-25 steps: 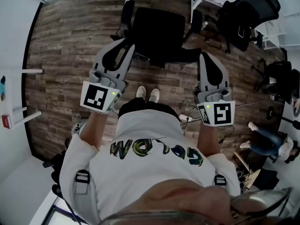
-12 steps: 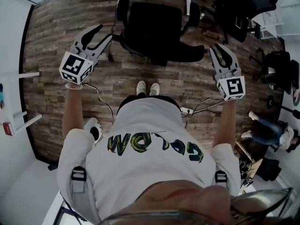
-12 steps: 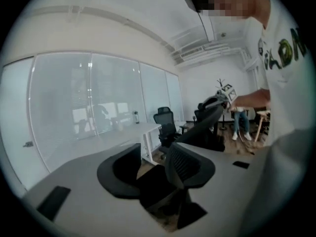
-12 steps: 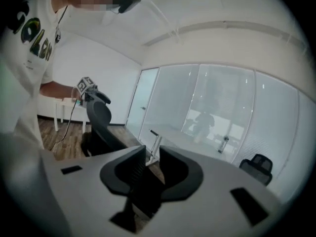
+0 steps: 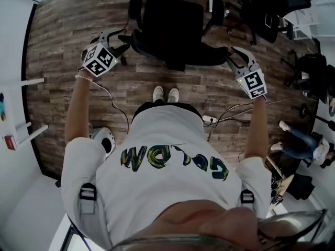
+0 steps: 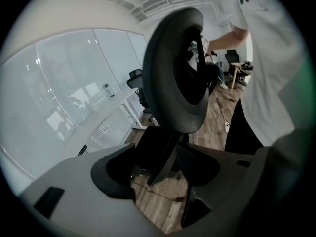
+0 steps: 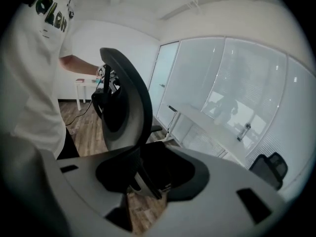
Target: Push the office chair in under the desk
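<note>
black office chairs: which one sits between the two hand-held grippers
The black office chair directly ahead of the white shoes; the other chairs stand far right.

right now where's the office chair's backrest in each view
Head view: backrest top centre, seen from above.
Left gripper view: backrest upper centre, nearly edge-on.
Right gripper view: backrest left of centre.
Shared landmark: the person's white shirt.
</note>
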A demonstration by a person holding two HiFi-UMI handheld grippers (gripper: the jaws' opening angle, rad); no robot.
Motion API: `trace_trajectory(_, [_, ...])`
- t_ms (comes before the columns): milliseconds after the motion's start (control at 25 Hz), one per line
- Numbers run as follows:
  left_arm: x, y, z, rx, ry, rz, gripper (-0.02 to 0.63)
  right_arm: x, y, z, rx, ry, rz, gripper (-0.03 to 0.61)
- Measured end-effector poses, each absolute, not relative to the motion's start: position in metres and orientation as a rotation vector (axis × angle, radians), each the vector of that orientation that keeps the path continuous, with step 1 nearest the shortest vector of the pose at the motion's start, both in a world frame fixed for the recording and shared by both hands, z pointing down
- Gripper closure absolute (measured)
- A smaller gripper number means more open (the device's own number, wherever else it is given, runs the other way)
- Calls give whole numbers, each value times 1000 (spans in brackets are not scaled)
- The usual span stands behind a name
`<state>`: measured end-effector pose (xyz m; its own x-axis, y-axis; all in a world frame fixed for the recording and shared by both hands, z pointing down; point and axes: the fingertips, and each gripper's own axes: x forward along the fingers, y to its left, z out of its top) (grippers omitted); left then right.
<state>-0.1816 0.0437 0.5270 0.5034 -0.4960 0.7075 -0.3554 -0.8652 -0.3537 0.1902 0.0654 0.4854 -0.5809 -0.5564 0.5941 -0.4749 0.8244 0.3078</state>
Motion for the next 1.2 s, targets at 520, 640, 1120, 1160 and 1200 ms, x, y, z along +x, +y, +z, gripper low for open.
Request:
trace_trajectory(520, [-163,37,586,-2324,453,-1585,334,193,72,563,418,-2010,-220,367])
trace_trajectory(640, [-159,36,594,-2299,427,-1593,335,187,71,578,398,-1959,-265,370])
trace_trajectory(1120, [-161,33,604,-2278,361,-1582,447,179,61,585,448,-1906,-268,414])
trace_trajectory(1160, [-162,29,604,-2280,370,-1579,445,178,58,585,457,-1904,-266,414])
trace_trajectory(1200, [-164,25,606,-2279,379,-1584,443,177,55,585,464,-1901,-264,413])
